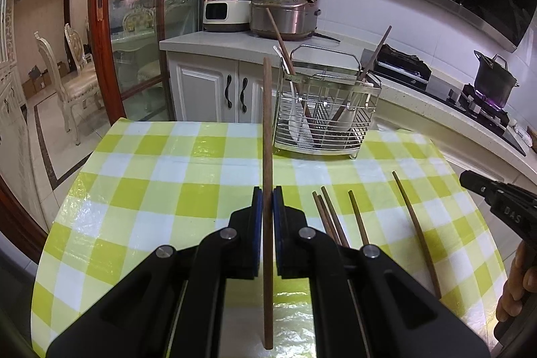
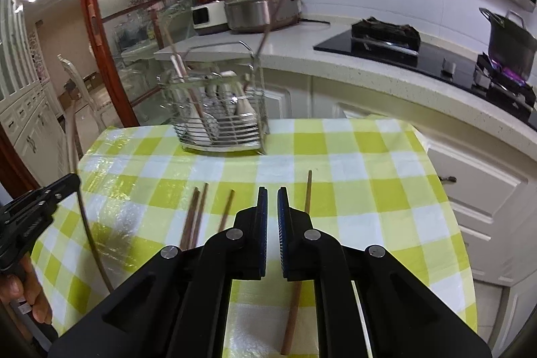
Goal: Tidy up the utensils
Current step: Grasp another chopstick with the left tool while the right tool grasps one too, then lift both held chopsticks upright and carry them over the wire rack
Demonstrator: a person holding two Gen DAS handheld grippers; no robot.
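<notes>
Your left gripper [image 1: 267, 203] was clamped on a brown chopstick [image 1: 267, 130], which stood nearly upright between the blue pads, its tip toward twelve o'clock. Your right gripper [image 2: 272, 207] had its jaws together with nothing between them; one chopstick [image 2: 307, 193] lay on the checked cloth [image 2: 386, 173] just behind it at one o'clock. Three more chopsticks [image 2: 198, 210] lay at ten o'clock of it. The wire rack [image 1: 325, 109], already holding utensils, stood at the table's far edge, at one o'clock of the left gripper.
</notes>
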